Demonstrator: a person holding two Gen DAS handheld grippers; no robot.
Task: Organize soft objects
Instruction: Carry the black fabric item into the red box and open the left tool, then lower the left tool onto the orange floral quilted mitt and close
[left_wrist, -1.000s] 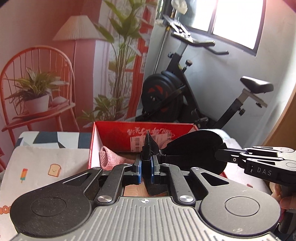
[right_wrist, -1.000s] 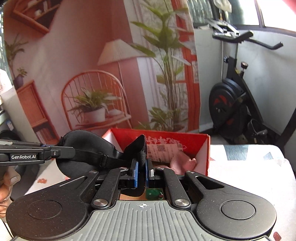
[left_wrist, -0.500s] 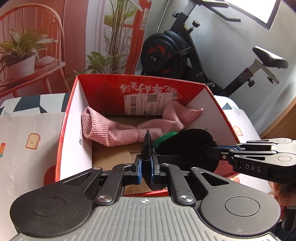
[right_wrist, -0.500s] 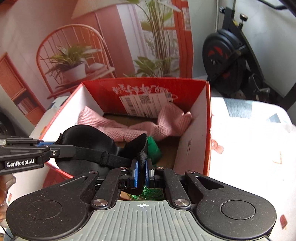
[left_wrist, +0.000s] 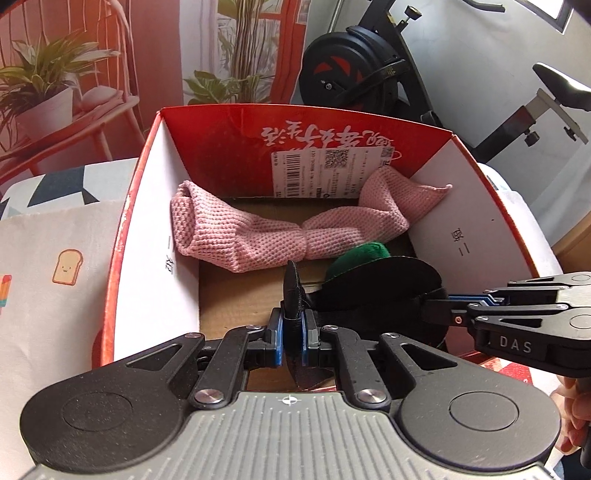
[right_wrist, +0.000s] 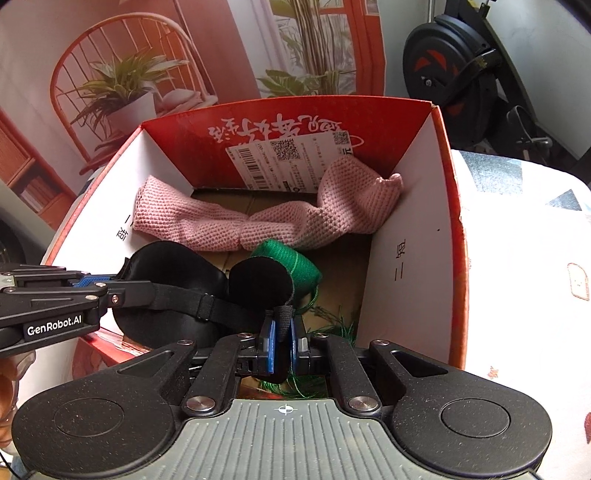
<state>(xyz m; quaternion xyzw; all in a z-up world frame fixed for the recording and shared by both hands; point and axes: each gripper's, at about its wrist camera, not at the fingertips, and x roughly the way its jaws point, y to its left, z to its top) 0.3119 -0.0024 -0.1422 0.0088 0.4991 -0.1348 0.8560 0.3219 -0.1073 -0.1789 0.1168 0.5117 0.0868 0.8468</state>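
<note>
Matt black satin-like cloth on the eye mask (right_wrist: 173, 273); coarse pink knit on the rolled towel (left_wrist: 255, 236). Glossy red printed cardboard outside the box (right_wrist: 448, 206), plain brown corrugated inside. Matt black plastic fingers (left_wrist: 275, 334), blue pads.

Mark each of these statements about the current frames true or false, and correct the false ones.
1. Both grippers are shut on the black sleep mask. True: the left gripper and the right gripper each pinch one end of it.
2. The red box holds nothing yet. False: a pink knitted cloth and a green item lie inside.
3. The pink knitted cloth lies along the box's far wall. True.
4. The sleep mask lies flat on the box floor. False: it hangs between the grippers over the box's near part.
5. A white barcode label is stuck on the far inner wall. True.
</note>
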